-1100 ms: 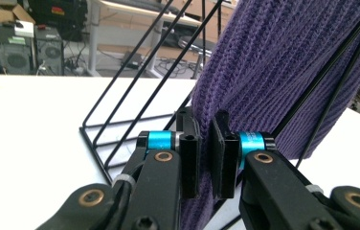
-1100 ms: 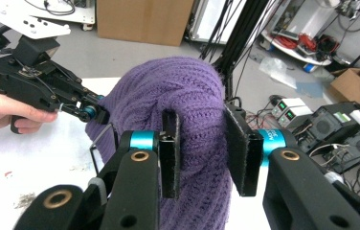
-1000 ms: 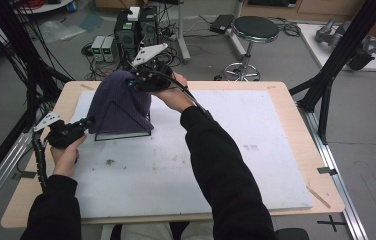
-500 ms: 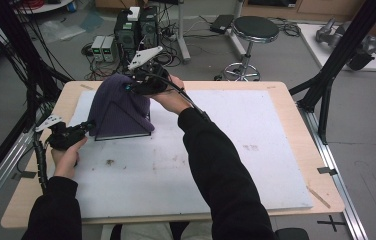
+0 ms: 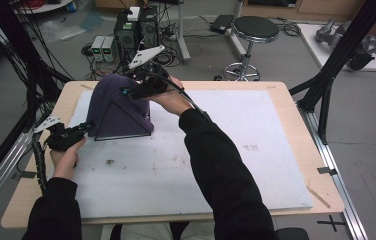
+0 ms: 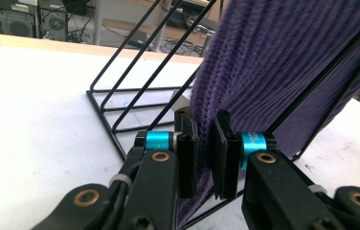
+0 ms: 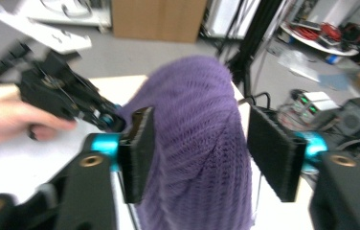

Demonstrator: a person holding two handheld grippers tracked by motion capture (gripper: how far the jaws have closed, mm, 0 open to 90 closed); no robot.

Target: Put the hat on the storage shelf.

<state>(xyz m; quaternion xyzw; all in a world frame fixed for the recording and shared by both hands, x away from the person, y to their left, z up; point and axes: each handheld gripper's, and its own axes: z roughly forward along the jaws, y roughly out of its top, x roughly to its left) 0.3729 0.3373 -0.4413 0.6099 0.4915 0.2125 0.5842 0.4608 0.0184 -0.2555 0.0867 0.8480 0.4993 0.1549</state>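
Knitwear (image 5: pixel 118 107) drapes a wire rack (image 6: pixel 120 103), left claw (image 6: pixel 203 143) pinching its edge, right claw (image 7: pixel 207 158) wide open.

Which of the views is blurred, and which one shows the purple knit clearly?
Right gripper view: motion blur smears the other gripper and the hand holding it; the purple knit is soft. Left gripper view: the knit's ribs and the black wire rack are sharp. High view: even light, no glare, slightly soft.
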